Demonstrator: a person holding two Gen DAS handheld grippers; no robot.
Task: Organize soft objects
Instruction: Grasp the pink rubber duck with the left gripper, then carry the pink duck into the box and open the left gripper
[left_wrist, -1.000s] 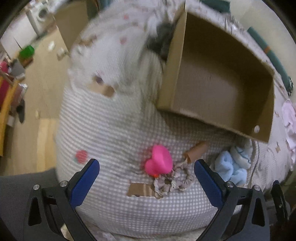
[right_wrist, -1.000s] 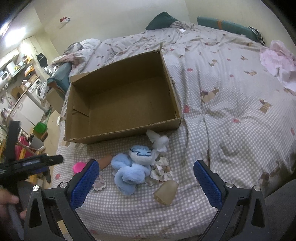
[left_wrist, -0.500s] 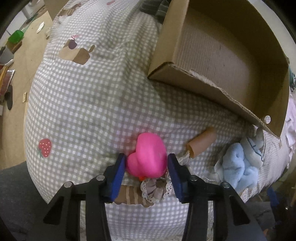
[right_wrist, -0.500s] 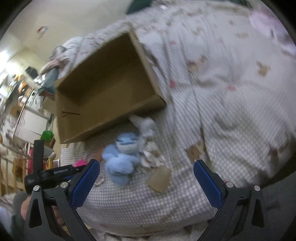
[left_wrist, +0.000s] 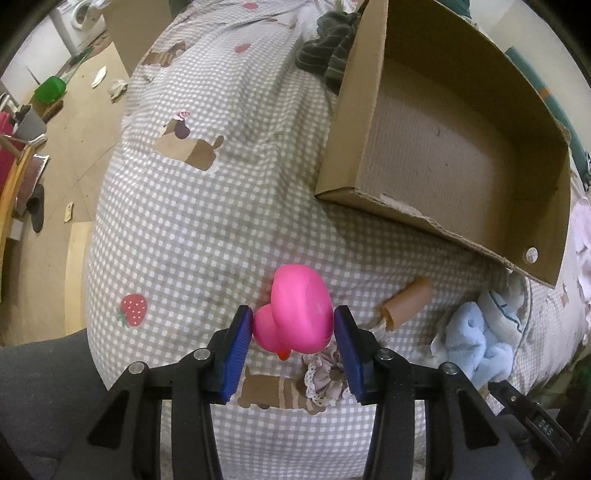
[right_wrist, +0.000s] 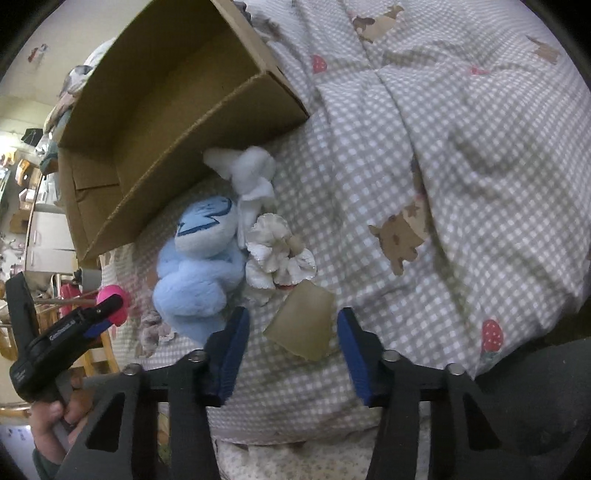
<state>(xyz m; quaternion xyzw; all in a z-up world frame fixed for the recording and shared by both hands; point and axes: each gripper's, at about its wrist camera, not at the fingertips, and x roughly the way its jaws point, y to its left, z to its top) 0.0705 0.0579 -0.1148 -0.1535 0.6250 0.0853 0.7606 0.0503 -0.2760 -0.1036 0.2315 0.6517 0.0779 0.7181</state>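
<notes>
My left gripper (left_wrist: 293, 328) is shut on a pink rubber duck (left_wrist: 299, 314), just above the checked bedspread (left_wrist: 184, 229). The empty cardboard box (left_wrist: 443, 147) lies beyond it to the right. My right gripper (right_wrist: 291, 328) has narrowed around a tan soft block (right_wrist: 303, 325); its pads stand a little apart from the block's sides. A blue plush (right_wrist: 199, 273), a white scrunchie (right_wrist: 277, 254) and a white soft toy (right_wrist: 247, 173) lie just beyond, in front of the box (right_wrist: 177, 92). The left gripper with the duck (right_wrist: 110, 295) shows at the left of the right wrist view.
A tan cylinder (left_wrist: 406, 302), a lacy scrunchie (left_wrist: 325, 376) and the blue plush (left_wrist: 476, 339) lie right of the duck. Dark clothing (left_wrist: 328, 48) lies behind the box's left wall. The bed's edge drops to the floor (left_wrist: 55, 166) on the left.
My left gripper closed on the pink duck and raised it slightly. My right gripper came down toward the tan block and its jaws narrowed from wide open.
</notes>
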